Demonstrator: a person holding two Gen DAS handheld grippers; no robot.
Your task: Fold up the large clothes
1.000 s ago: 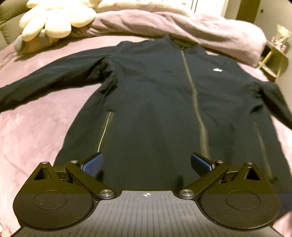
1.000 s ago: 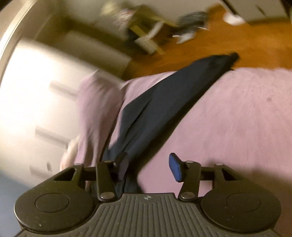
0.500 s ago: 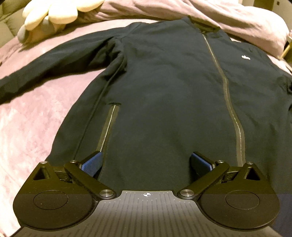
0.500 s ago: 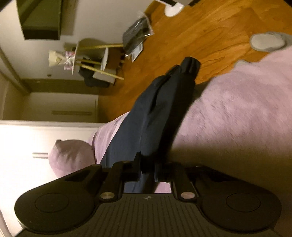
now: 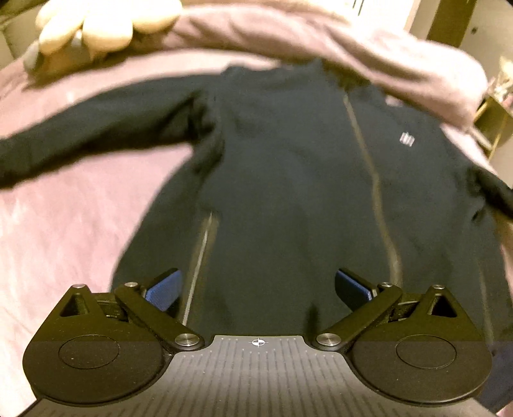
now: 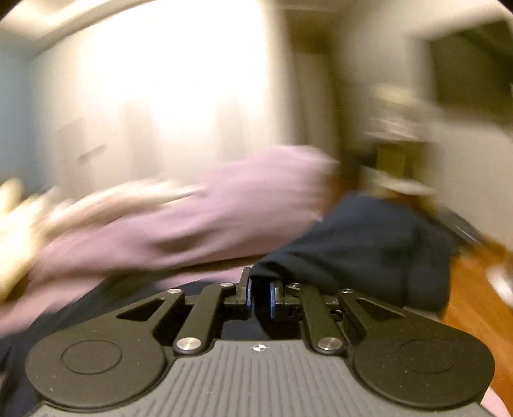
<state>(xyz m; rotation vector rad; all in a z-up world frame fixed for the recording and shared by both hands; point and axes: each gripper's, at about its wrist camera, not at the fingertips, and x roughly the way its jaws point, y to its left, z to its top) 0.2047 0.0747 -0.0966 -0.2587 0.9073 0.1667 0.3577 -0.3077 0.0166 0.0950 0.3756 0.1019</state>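
A dark navy zip jacket [image 5: 288, 179] lies front up on the pink bed cover [image 5: 64, 231], its left sleeve [image 5: 96, 128] spread out to the side. My left gripper [image 5: 256, 288] is open and empty, hovering over the jacket's hem. In the blurred right wrist view my right gripper [image 6: 259, 296] is shut on the jacket's right sleeve [image 6: 368, 243], which hangs lifted and bunched in front of the fingers.
A pink duvet [image 5: 352, 48] and a cream plush toy [image 5: 105, 22] lie at the bed's head. A small gold side table [image 5: 493, 122] stands at the right. Wooden floor [image 6: 474, 304] lies beyond the bed's edge, with a white wardrobe [image 6: 160, 96] behind.
My right gripper closed on the sleeve, then swung it up and round towards the bed's head. My left gripper pulled back slightly over the hem, still open.
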